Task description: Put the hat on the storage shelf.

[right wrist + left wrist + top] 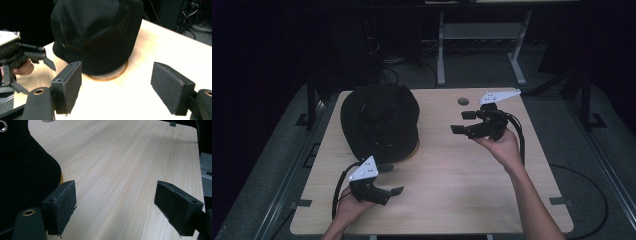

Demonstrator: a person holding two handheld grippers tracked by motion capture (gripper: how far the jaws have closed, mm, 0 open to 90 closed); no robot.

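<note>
A black hat [379, 122] sits on the left half of the wooden table [452, 190], over a round base with an orange rim [120, 72]. My left gripper [393, 179] is low at the front left, just in front of the hat's near edge. It is open, and the left gripper view shows bare wood between its pads [120, 207] and the hat [22, 170] beside its left jaw. My right gripper [462, 122] is held above the table's right side and points left at the hat [97, 32]. It is open with nothing between its jaws [122, 87].
A grey round grommet [463, 101] is set in the table near its far edge. Behind the table stands a grey desk frame [477, 35] with cables on the dark floor. The person's left hand [23, 67] shows at the left of the right gripper view.
</note>
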